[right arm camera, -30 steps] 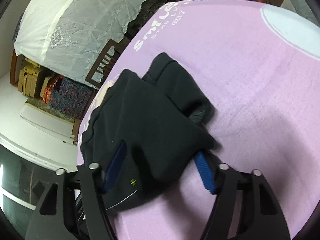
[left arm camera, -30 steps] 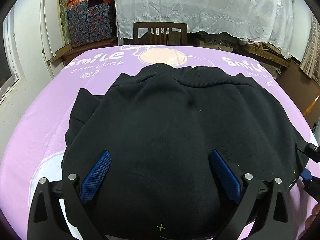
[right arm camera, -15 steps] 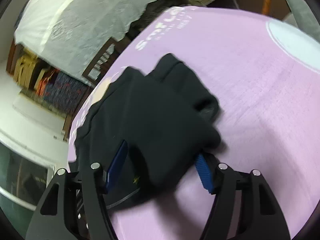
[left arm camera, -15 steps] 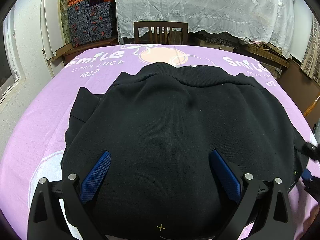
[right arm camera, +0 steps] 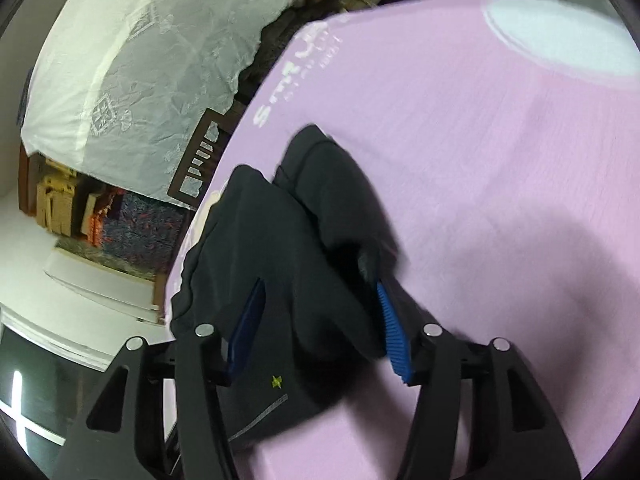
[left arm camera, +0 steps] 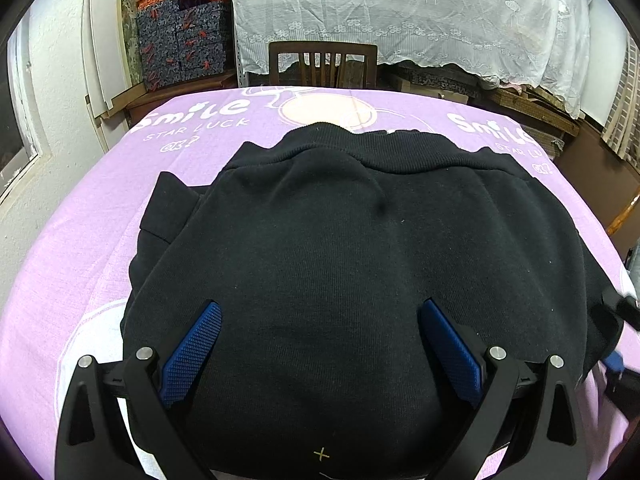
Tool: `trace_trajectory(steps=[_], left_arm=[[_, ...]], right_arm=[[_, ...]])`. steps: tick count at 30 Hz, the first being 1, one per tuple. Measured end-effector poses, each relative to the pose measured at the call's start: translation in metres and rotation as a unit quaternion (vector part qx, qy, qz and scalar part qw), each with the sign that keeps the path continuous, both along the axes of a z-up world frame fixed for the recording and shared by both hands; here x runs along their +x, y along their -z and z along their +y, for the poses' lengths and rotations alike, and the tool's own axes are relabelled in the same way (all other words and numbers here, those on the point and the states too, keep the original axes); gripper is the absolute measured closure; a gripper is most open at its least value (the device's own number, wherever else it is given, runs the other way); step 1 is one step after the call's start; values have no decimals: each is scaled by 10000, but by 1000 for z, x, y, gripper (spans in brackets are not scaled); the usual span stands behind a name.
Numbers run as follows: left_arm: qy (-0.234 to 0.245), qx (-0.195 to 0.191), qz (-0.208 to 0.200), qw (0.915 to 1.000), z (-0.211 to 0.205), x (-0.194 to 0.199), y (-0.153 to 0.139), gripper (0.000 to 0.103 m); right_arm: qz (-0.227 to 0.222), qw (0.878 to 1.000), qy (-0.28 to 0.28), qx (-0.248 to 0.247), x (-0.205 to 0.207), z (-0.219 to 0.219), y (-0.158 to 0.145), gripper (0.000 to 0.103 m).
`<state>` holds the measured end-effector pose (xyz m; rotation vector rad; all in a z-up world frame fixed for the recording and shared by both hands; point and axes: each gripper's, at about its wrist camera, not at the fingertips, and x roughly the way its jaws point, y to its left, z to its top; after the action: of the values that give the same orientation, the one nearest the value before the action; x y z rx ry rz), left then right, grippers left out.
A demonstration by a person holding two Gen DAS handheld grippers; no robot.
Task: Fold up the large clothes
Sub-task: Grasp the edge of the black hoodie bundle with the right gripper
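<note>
The black sweatshirt (left arm camera: pixel 360 260) hides its own folded-under sleeve, and motion blur smears its sleeve (right arm camera: pixel 340 204) beside the right tool (right arm camera: pixel 320 320).

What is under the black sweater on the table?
Under the black sweater lies a purple cloth with white "Smile" lettering. A folded sleeve sticks out at its left edge. The cloth beneath the sweater's middle is covered.

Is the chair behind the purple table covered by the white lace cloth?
No. The wooden chair stands bare at the far edge of the purple table, while the lace cloth hangs behind it.
</note>
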<state>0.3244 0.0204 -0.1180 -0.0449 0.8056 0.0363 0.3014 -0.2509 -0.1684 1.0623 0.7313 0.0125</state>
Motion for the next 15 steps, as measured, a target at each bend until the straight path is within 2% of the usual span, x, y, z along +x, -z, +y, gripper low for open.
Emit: trace_trajectory(steps=[1, 4, 7, 15], left_arm=[[-1, 0, 0, 10000, 0, 0, 0, 3], [-1, -3, -1, 10000, 0, 0, 0, 3], [1, -12, -1, 10000, 0, 0, 0, 3], [2, -16, -1, 10000, 0, -1, 0, 3]], right_arm=[[56, 9998, -2, 201, -6, -3, 4, 51], [131, 9995, -26, 300, -19, -3, 2, 48], [97, 9998, -144, 18, -14, 5, -2, 44], [-52, 9989, 71, -451, 28, 6, -4, 44]])
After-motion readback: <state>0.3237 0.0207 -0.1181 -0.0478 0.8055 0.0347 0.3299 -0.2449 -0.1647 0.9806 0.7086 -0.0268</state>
